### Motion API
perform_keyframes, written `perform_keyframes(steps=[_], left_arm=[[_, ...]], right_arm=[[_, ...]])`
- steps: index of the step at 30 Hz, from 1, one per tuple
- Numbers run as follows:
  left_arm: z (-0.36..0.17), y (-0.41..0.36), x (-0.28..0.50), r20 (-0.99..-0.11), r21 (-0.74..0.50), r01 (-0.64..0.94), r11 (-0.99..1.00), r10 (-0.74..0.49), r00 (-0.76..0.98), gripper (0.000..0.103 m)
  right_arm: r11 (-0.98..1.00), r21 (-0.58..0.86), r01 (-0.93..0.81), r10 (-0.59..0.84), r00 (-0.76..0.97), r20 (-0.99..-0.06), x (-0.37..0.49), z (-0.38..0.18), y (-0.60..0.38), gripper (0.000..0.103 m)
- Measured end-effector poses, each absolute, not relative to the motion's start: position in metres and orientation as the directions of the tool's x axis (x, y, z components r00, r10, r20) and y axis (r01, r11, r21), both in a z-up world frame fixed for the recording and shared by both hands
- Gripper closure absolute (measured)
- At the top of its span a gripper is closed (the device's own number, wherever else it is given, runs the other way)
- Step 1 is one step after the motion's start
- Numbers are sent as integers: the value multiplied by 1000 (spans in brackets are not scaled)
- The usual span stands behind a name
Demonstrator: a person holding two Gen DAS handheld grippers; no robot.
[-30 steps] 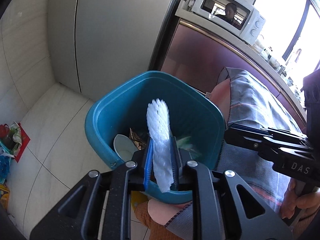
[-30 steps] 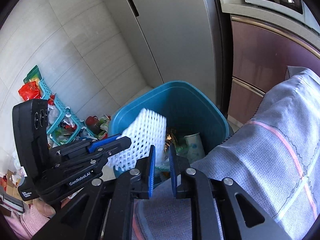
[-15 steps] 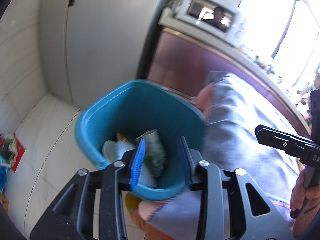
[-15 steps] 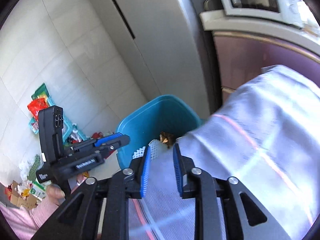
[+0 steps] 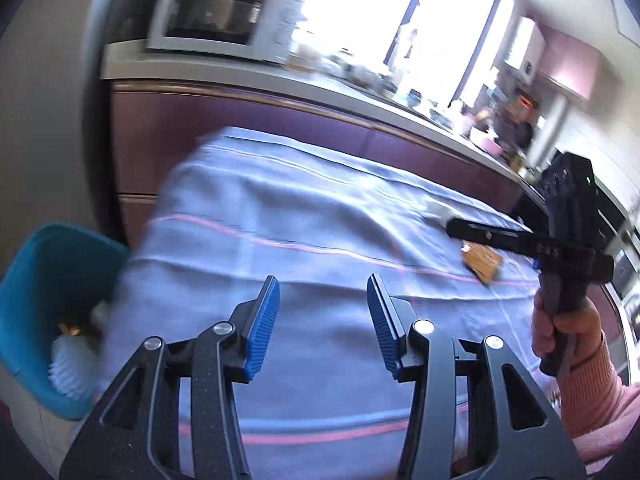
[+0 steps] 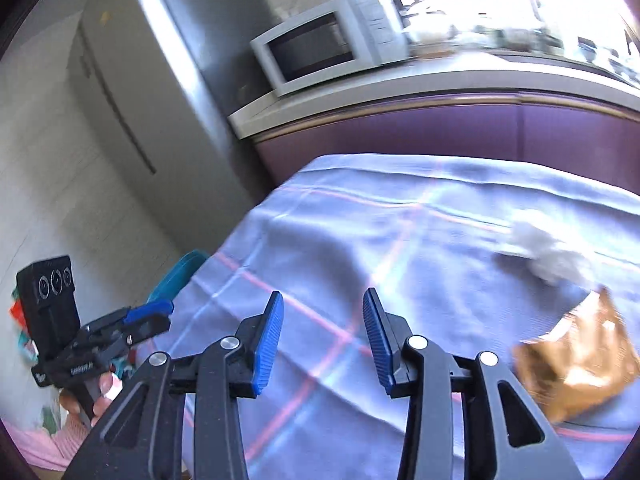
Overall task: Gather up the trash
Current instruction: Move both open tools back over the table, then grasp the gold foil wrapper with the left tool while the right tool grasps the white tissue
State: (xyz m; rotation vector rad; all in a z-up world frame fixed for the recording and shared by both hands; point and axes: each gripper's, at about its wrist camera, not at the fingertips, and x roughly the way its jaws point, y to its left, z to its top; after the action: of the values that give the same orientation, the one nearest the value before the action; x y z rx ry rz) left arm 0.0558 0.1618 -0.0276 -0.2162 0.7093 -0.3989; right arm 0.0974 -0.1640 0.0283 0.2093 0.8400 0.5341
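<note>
My left gripper (image 5: 323, 322) is open and empty above the blue checked tablecloth (image 5: 312, 220). My right gripper (image 6: 323, 338) is open and empty over the same cloth (image 6: 360, 240). A brown shiny wrapper (image 6: 576, 364) lies on the cloth to the right of my right gripper, with a white crumpled wad (image 6: 548, 252) beyond it. The wrapper (image 5: 482, 260) also shows in the left wrist view under the right gripper. The teal trash bin (image 5: 44, 300) stands at the table's left end with the white foam net (image 5: 70, 372) inside.
A purple cabinet (image 6: 440, 140) with a white microwave (image 6: 328, 44) on its counter stands behind the table. A grey fridge (image 6: 132, 92) is to the left. Bags and baskets lie on the tiled floor at far left (image 6: 20, 320).
The left gripper let the white foam net drop into the bin and opened. Both grippers swung right from the bin to over the table, and the right gripper opened wider.
</note>
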Motion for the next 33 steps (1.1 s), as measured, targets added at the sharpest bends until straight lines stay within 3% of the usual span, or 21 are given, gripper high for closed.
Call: perform_keyframes(steps=[5, 14, 29, 33], left_arm=[[-33, 89, 76, -620, -326, 414, 850, -523, 585, 58], [-42, -22, 107, -672, -335, 535, 776, -594, 442, 56], [-71, -106, 170, -758, -394, 481, 783, -573, 310, 50], [-71, -111, 175, -758, -402, 470, 785, -574, 311, 55]], right_arm=[[891, 362, -275, 453, 607, -653, 99, 26, -220, 63], [915, 351, -199, 392, 650, -651, 112, 25, -278, 60], [908, 385, -168, 398, 638, -659, 148, 13, -306, 59], [903, 396, -168, 408, 626, -664, 157, 9, -306, 59]])
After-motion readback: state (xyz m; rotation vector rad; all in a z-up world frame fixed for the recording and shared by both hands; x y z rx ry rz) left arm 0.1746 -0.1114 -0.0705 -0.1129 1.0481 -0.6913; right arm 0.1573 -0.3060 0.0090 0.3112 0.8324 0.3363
